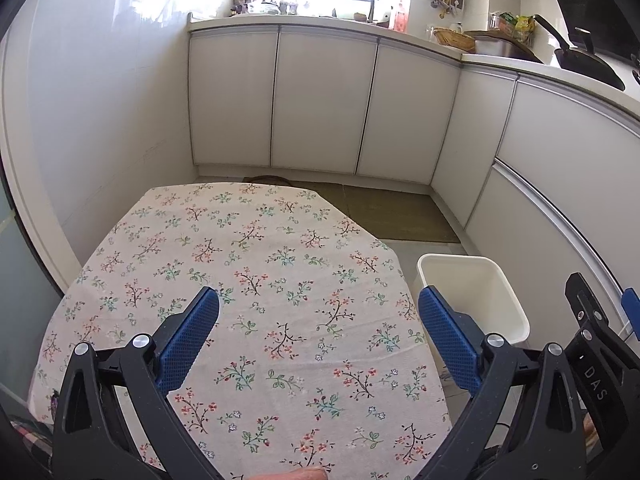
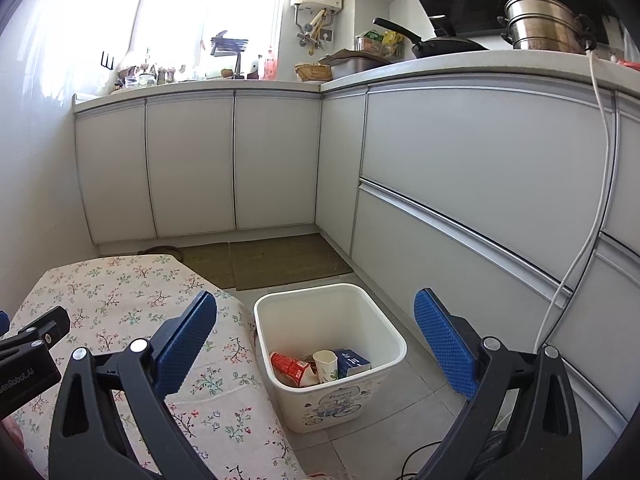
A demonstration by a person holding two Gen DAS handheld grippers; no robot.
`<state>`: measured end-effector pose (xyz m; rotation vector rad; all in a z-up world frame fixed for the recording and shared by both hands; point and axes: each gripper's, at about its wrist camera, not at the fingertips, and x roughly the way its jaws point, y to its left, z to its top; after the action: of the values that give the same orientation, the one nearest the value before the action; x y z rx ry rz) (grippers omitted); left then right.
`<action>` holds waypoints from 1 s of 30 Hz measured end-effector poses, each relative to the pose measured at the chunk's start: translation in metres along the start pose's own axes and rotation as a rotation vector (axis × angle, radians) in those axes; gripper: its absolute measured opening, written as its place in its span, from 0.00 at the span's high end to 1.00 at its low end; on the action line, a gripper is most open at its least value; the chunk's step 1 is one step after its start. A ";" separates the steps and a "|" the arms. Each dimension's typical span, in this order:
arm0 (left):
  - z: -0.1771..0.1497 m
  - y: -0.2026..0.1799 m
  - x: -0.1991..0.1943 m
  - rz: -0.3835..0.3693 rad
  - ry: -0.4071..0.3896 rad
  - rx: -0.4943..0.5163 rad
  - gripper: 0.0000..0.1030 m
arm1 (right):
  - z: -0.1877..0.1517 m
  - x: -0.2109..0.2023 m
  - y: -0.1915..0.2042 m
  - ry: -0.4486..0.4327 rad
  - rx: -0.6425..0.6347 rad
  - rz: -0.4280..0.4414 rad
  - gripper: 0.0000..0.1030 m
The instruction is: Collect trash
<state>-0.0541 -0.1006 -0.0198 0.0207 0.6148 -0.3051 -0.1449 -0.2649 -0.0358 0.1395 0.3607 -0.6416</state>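
Now | both tools agape | bin point(image 2: 280, 390) between right tool point(image 2: 316, 316) tips

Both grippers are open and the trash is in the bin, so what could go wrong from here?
1. The white bin stands on the floor right against the floral tablecloth; a gripper swing might knock it.
2. A white cable hangs from the counter near the right gripper and could snag.
3. The left gripper could catch the cloth.

In the left wrist view the bin point(image 1: 472, 296) showed only its inner wall; its contents were hidden. The small things on the far worktop point(image 1: 320, 20) were too small to tell.
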 end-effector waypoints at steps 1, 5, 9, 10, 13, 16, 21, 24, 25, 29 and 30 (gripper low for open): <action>0.000 0.000 0.000 -0.002 0.001 0.003 0.07 | 0.000 0.000 0.001 0.001 0.000 0.000 0.07; -0.002 -0.001 0.001 0.002 0.000 0.007 0.07 | -0.001 0.000 0.001 0.004 -0.003 0.005 0.07; -0.002 0.001 0.003 0.006 0.007 -0.002 0.07 | -0.001 0.000 0.001 0.006 0.000 0.007 0.07; -0.002 0.002 0.004 0.005 0.010 -0.003 0.07 | -0.001 -0.001 0.000 0.005 0.002 0.008 0.07; -0.002 0.002 0.004 0.006 0.013 -0.002 0.07 | -0.001 -0.001 -0.001 0.004 0.005 0.009 0.07; -0.003 0.001 0.004 0.004 0.014 0.000 0.07 | -0.001 -0.001 -0.001 0.006 0.005 0.010 0.07; -0.003 0.000 0.004 0.003 0.012 0.006 0.07 | -0.002 -0.001 -0.001 0.009 0.003 0.010 0.07; -0.003 -0.001 0.004 0.003 0.012 0.008 0.07 | -0.002 -0.001 -0.001 0.009 0.002 0.011 0.07; -0.004 -0.001 0.004 0.003 0.013 0.007 0.07 | -0.002 -0.001 -0.001 0.011 0.001 0.011 0.07; -0.003 -0.001 0.004 0.001 0.016 0.001 0.07 | -0.003 0.000 -0.001 0.017 -0.002 0.015 0.07; -0.002 0.000 0.004 0.000 0.017 0.000 0.07 | -0.003 0.000 -0.001 0.016 -0.002 0.015 0.07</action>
<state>-0.0522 -0.1020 -0.0243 0.0237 0.6312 -0.3050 -0.1459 -0.2651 -0.0383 0.1454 0.3750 -0.6257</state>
